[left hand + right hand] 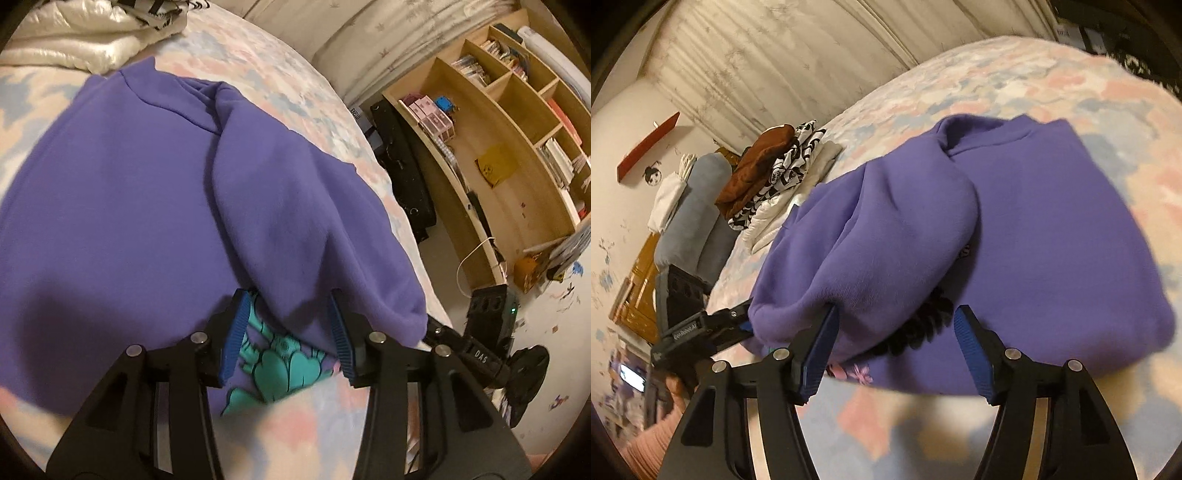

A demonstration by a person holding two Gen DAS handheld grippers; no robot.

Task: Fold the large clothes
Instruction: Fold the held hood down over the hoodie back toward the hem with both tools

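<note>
On the bed (306, 88), w/ its pastel pink-and-blue cover, I've got the purple sweatshirt (110, 184) lying spread, collar toward the far side. One sleeve or side panel is folded over onto the body and bunches up into a thick roll at the near edge.

My left gripper (288, 328) is at the sweatshirt's near hem, jaws spread apart; the folded purple roll hangs down btwn the blue pads (232, 339), teal print showing just below it. The pads aren't pressed together, so I read it as released, not pinching.

My right gripper (897, 347) is also at the near hem, jaws wide apart, w/ the roll's edge against the left-hand pad and a dark printed patch btwn the fingers. Nothing clamped there either.

Left gripper shows in the right wrist view (701, 328), just beside the roll's end; whether it touches the cloth from that angle I can't tell.

Beyond the sweatshirt, a stack of folded clothes (775, 173) sits near the bed's far edge. Wooden shelf unit (509, 147) stands off the bed's side.
</note>
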